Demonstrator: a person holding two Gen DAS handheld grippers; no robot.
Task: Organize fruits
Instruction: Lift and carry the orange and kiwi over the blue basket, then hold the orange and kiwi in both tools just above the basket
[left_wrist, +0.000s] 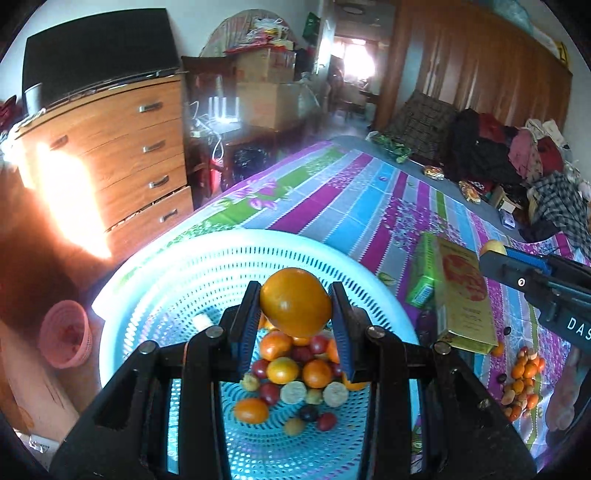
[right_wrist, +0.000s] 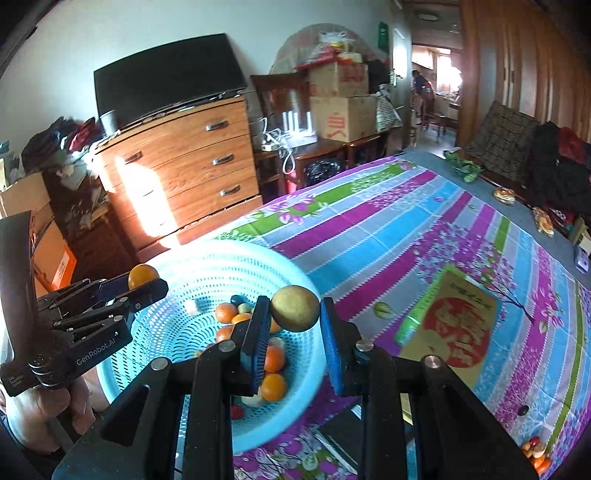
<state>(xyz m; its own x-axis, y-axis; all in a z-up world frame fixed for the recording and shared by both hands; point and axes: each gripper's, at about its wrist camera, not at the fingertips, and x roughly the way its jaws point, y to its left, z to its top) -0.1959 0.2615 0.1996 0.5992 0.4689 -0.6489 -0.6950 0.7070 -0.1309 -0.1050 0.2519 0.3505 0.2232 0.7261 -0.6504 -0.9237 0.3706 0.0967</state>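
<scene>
Both claws are holding fruit over the blue basket (left_wrist: 177, 266).
Left claw (left_wrist: 295, 306) is pinching an orange fruit (left_wrist: 295, 301); right claw (right_wrist: 293, 314) is pinching a yellow-brown fruit (right_wrist: 294, 308).

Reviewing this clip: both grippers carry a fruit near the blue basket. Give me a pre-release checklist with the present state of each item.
1. Left gripper clamped on orange fruit: ok.
2. Right gripper clamped on brownish round fruit: ok.
3. Orange fruit over the blue basket: ok.
4. Brownish fruit over the basket, not its rim: cannot tell.
5. Room left in the basket: ok.
6. Loose fruits remain on the bedsheet: not ok, sorting unfinished.
</scene>
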